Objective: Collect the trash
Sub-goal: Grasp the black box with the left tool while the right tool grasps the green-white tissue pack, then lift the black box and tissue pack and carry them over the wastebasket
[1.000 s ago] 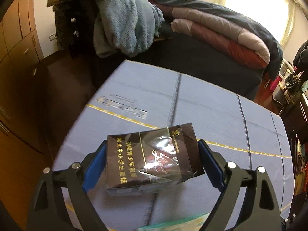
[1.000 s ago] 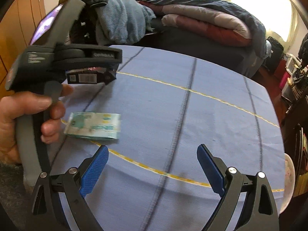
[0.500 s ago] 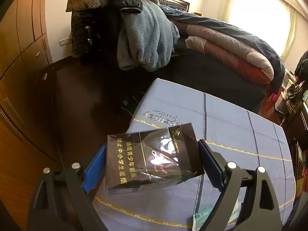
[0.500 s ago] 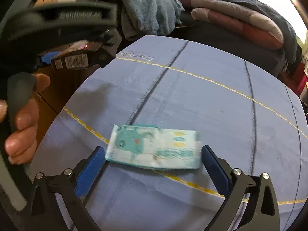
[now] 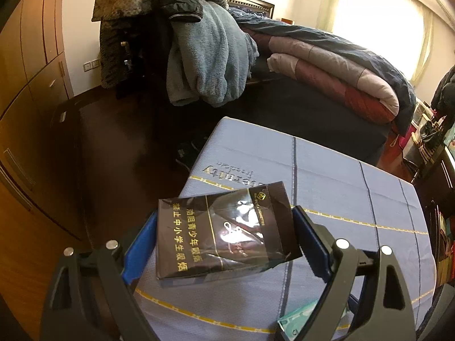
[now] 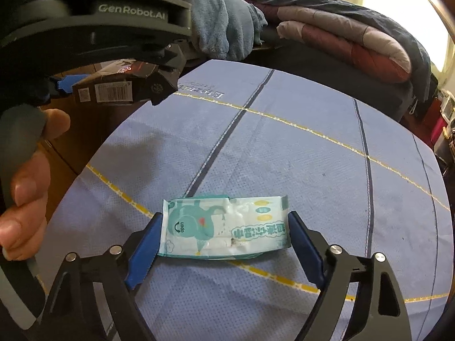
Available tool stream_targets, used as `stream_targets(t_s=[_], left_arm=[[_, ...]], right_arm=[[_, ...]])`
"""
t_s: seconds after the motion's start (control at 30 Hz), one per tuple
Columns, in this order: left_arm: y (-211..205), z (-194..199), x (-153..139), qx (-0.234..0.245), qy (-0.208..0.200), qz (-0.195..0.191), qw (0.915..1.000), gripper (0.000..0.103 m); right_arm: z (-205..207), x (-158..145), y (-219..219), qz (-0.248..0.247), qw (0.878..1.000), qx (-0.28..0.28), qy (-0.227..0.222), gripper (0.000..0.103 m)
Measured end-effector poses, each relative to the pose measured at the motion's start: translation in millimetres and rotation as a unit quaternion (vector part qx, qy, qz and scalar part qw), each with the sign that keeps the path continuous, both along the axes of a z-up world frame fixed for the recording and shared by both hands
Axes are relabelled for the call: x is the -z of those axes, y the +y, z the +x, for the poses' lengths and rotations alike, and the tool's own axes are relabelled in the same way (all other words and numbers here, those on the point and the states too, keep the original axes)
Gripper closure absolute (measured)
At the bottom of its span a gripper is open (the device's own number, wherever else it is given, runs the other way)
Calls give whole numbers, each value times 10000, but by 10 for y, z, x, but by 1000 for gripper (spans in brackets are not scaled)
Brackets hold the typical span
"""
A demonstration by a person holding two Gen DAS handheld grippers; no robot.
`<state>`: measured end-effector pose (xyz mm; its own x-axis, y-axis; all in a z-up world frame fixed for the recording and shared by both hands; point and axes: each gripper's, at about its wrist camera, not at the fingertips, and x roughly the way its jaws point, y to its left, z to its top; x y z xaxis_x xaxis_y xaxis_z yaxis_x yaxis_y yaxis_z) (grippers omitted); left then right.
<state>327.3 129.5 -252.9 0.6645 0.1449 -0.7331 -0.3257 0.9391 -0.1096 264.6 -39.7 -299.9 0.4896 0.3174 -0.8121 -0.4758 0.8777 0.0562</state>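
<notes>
My left gripper (image 5: 224, 233) is shut on a dark cigarette pack (image 5: 224, 230) with gold Chinese lettering and holds it above the left edge of the blue table cloth (image 5: 327, 176). The pack also shows in the right wrist view (image 6: 113, 88), held in the air at the upper left. A teal and white wet-wipe packet (image 6: 224, 227) lies flat on the cloth. My right gripper (image 6: 224, 237) is open, with its blue pads at both ends of the packet. A corner of the packet shows in the left wrist view (image 5: 307, 318).
The table cloth (image 6: 312, 147) has dark and yellow stripes. Beyond the table is a bed with folded quilts (image 5: 335, 71) and a chair draped with a blue fleece (image 5: 207, 56). Wooden cabinets (image 5: 31, 56) stand on the left over a dark floor (image 5: 119, 147).
My left gripper has lifted the cigarette pack and carried it left past the table's edge. My right gripper has moved left and forward until its open fingers bracket the wet-wipe packet.
</notes>
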Motion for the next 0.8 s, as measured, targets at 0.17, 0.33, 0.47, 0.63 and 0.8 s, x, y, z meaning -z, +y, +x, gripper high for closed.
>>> stream_targets(t_s=[0.17, 0.33, 0.47, 0.63, 0.8], left_arm=[[-157, 0, -49, 103, -18, 48, 9999, 13], [-414, 5, -127, 275, -50, 117, 9995, 13], [-672, 23, -175, 486, -66, 157, 9987, 13], [-1130, 58, -240, 860, -98, 217, 9960, 13], [-1581, 88, -299, 1239, -139, 272, 9918, 13]], right_arm=[[-38, -59, -178, 103, 9999, 66, 23, 19], [-199, -164, -490, 214, 9996, 190, -20, 19], [-264, -219, -785, 304, 9989, 365, -33, 19], [-286, -279, -1184, 402, 9970, 655, -88, 19], [-291, -318, -1620, 497, 9937, 999, -138, 19]])
